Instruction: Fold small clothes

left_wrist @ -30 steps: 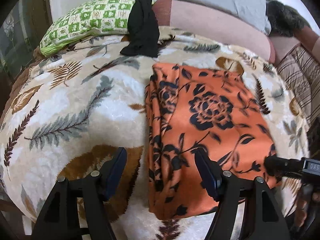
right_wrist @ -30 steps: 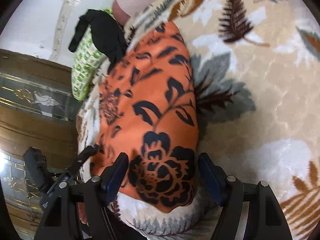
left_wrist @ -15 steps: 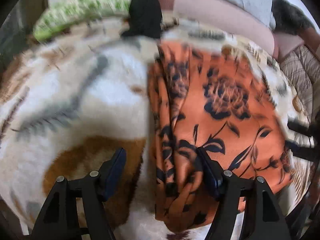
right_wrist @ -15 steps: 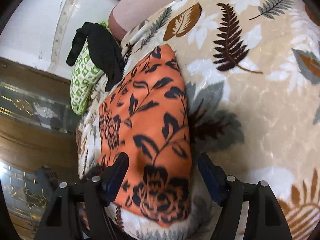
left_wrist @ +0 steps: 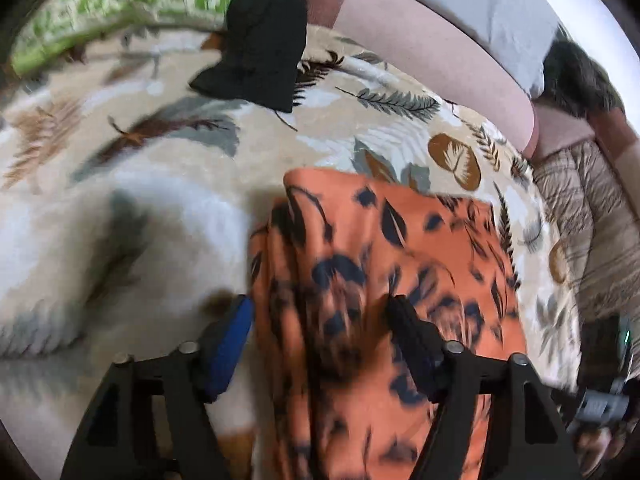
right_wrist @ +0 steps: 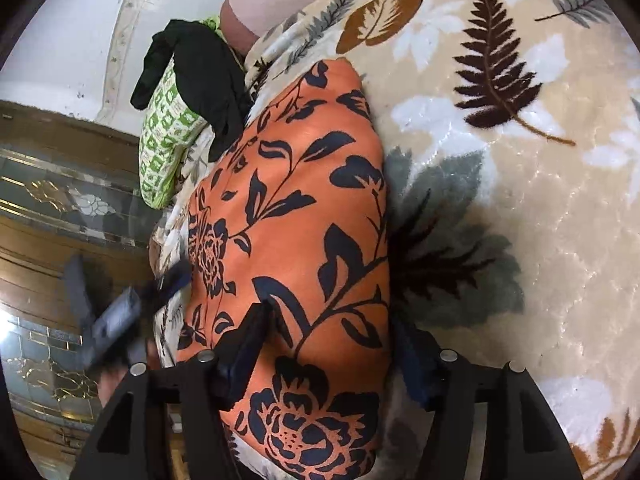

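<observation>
Orange floral garment [right_wrist: 296, 248]: black leaf-and-rose print, lying on the leaf-patterned blanket [right_wrist: 520, 208] of the bed, its far end folded with a rumpled ridge along one long side in the left wrist view [left_wrist: 384, 264], where much of it is motion-blurred. Left gripper [left_wrist: 320, 336]: low over the near end of the garment, jaws spread wide; one finger [left_wrist: 230, 344] with a blue pad sits just off the cloth edge over the blanket, the other finger [left_wrist: 412, 344] rests over the orange fabric; nothing pinched between them. Right gripper [right_wrist: 328, 352]: at the opposite side of the garment, jaws spread; one finger [right_wrist: 244, 352] lies on top of the orange cloth, the other [right_wrist: 416, 364] at the cloth's edge next to the blanket, the fabric's corner lying between them, unclamped. Black garment [left_wrist: 260, 36]: draped over a green-and-white patterned pillow [left_wrist: 120, 4] at the head of the bed, well apart from the orange piece. Pink bolster [left_wrist: 436, 56]: along the far edge of the blanket, a grey pillow [left_wrist: 480, 4] behind it. Striped brown bedding [left_wrist: 584, 208]: beside the blanket edge. Wooden furniture with glass panels [right_wrist: 52, 184]: beyond the bed in the right wrist view. No containers in sight.
</observation>
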### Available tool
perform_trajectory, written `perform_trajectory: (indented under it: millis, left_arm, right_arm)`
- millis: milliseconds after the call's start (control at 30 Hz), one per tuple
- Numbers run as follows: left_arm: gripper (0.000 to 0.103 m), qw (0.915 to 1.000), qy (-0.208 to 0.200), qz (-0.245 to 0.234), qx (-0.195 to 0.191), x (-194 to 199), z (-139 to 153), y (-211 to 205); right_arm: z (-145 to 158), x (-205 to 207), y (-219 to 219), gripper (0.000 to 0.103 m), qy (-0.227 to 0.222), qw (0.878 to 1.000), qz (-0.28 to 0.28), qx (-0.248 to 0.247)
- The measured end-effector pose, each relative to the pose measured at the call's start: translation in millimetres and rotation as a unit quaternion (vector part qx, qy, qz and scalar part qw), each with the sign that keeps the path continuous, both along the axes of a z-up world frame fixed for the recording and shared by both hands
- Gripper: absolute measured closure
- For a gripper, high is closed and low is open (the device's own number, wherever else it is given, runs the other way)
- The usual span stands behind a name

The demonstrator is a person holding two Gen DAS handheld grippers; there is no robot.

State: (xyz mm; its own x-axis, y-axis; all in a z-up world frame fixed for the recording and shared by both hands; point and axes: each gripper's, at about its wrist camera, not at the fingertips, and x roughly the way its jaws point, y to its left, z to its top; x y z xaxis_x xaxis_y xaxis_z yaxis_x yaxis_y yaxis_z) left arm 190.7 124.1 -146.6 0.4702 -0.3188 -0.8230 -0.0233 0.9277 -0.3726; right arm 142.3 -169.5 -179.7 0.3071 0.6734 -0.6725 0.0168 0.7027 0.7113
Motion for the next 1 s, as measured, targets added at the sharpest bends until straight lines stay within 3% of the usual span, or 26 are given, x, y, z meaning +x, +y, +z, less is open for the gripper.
perform_trajectory:
  millis: [33, 67, 100, 167, 200, 267, 400, 500, 533, 600, 667, 800, 867, 900, 967, 1000]
  left_arm:
    - [0.075, 0.9994, 0.023, -0.003, -0.028, 8.9, -8.4, 3.7]
    - [0.084, 0.9993, 0.020, 0.002, -0.031, 8.8, -8.2, 4.9]
    - [0.086, 0.9998, 0.004, -0.002, -0.018, 4.1, -4.3, 2.8]
    - [0.085, 0.9998, -0.013, -0.016, 0.007, -1.6, -11.1, -1.6]
    - [0.080, 0.9999, 0.000, -0.008, -0.010, 0.4, -23.3, 4.7]
    - [0.078, 0.9963, 0.009, 0.018, -0.083, -0.2, -30.7, 23.9]
    - [0.069, 0.9989, -0.034, -0.002, -0.031, -7.3, 2.2, 13.8]
    - [0.060, 0.9989, -0.042, 0.006, -0.017, 4.1, 10.5, 16.0]
    - [0.060, 0.9994, -0.033, 0.009, -0.011, 10.8, 6.8, 17.1]
    - [0.073, 0.9998, 0.006, -0.005, 0.020, 25.5, -14.6, 15.3]
    - [0.074, 0.9999, 0.005, 0.010, 0.004, 28.4, -18.0, 19.6]
    - [0.074, 0.9999, -0.010, 0.011, 0.009, 19.8, -6.3, 14.3]
    - [0.066, 0.9996, -0.027, 0.002, 0.001, -0.2, 12.7, 15.9]
    - [0.050, 0.9993, -0.037, 0.000, 0.003, -8.8, 21.4, 15.6]
    - [0.034, 0.9981, -0.062, -0.007, -0.001, -37.9, 37.5, 14.4]
    - [0.034, 0.9978, -0.065, -0.012, -0.001, -47.2, 42.0, 14.8]
  right_arm:
    - [-0.6, -0.1, 0.6, 0.037, 0.000, 1.000, 0.002, 0.000]
    - [-2.2, -0.1, 2.0, 0.037, 0.002, 1.000, 0.005, 0.003]
    - [-3.5, 0.5, 3.3, 0.037, 0.004, 1.000, 0.009, 0.005]
    - [-6.6, 0.2, 6.2, 0.037, 0.009, 1.000, 0.018, 0.002]
    - [-7.1, -0.2, 7.1, 0.037, 0.007, 1.000, 0.020, 0.002]
    - [-9.0, 0.6, 8.4, 0.036, 0.009, 1.000, 0.022, 0.003]
    - [-5.3, 1.5, 6.8, 0.034, 0.010, 1.000, 0.028, -0.001]
    - [-2.2, 2.1, 5.8, 0.034, 0.006, 1.000, 0.028, -0.001]
    - [-1.1, 2.8, 6.4, 0.034, 0.006, 1.000, 0.025, 0.000]
    - [0.1, 4.5, 6.8, 0.033, 0.006, 1.000, 0.025, -0.001]
    - [0.2, 5.9, 7.8, 0.033, 0.007, 1.000, 0.029, 0.000]
    - [0.6, 5.2, 7.0, 0.033, 0.009, 0.999, 0.037, -0.005]
    - [2.3, 4.7, 4.7, 0.033, 0.008, 0.999, 0.036, -0.005]
    - [4.1, 4.4, 4.0, 0.033, 0.005, 0.999, 0.035, -0.005]
    - [7.6, 3.7, 1.7, 0.033, 0.001, 1.000, 0.031, -0.004]
    - [8.7, 2.5, 0.4, 0.032, -0.001, 1.000, 0.029, -0.001]
